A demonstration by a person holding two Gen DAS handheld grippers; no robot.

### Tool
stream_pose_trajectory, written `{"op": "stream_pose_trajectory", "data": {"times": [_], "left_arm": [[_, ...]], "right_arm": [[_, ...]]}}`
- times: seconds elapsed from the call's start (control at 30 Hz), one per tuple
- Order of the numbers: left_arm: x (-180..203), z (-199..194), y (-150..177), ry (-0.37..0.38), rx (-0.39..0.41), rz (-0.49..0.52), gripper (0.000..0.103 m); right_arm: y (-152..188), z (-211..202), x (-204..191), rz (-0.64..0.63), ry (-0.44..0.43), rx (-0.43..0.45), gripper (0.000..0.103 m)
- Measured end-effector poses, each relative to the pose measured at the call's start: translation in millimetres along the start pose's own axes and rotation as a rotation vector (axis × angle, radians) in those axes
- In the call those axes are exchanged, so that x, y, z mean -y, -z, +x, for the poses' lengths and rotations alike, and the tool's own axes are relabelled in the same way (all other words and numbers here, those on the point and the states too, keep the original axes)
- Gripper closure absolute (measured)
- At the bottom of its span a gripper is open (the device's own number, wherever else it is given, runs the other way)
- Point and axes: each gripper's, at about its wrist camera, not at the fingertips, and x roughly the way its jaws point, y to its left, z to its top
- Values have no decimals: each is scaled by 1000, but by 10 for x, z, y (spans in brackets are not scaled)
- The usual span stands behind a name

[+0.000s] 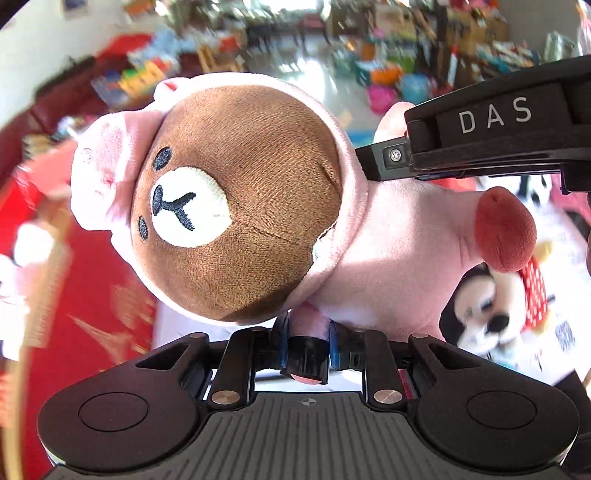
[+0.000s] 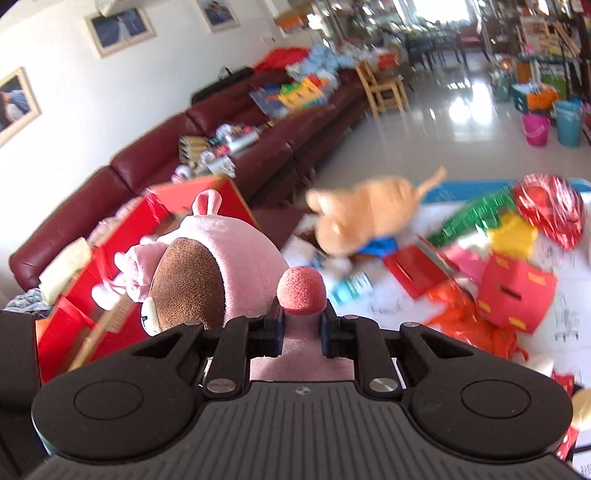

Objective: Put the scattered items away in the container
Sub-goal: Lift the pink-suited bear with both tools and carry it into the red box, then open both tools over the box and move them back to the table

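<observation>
Cluttered living room, white mat [image 2: 388,306] strewn with toys. Bear plush [image 1: 243,206], pink pig suit: carried between both grippers, off the mat. Left gripper [image 1: 306,341] clamped on one limb; right gripper [image 2: 301,326] clamped on another. Right view only: red box [image 2: 110,273], sofa [image 2: 258,147], tan plush [image 2: 365,214]. Left view only: Minnie plush [image 1: 484,314].

A white wall [image 2: 66,77] carries framed pictures [image 2: 120,29]. Along it runs a long dark red leather sofa [image 2: 147,162] heaped with clutter. The pale glossy tile floor [image 2: 436,140] reflects bright daylight from the far end, where wooden chairs [image 2: 384,88] and coloured buckets [image 2: 535,127] stand.
</observation>
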Motion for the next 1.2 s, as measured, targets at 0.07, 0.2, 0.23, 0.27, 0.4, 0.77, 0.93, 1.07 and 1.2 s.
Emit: {"op": "stream_pose_trajectory", "data": {"times": [0.07,0.2,0.23,0.27,0.4,0.77,0.93,1.07,1.2], "left_arm": [[-108,-239,-39,-47,36,-25,84],[-565,-601,-68,-168,77,-86,84],[-690,-692,-44,-204,81,-101,84],[-815,-777,-12,-239,80,-117,84],[-1422,-1098,237,-364,41,-207,83],[-2370,-1126,907,-395,-183,-512,61],[-2091,-1484,907,-515,-42,-431,6],[-1826,-1608,675,-488,37,-371,3],[-1689,-1416,522,-476,25,-323,3]], "right_arm": [[-135,-40,-178,-32,-45,24,82],[-368,25,-699,-116,-168,44,82],[-418,85,-870,-139,-208,40,82],[-456,146,-1034,-162,-244,35,82],[-504,438,-1746,-256,-390,-13,82],[-51,1062,-2834,-448,-479,-202,19],[-64,1001,-2581,-443,-447,-173,17],[-133,945,-2375,-415,-415,-153,15],[-180,868,-2247,-397,-392,-130,15]]}}
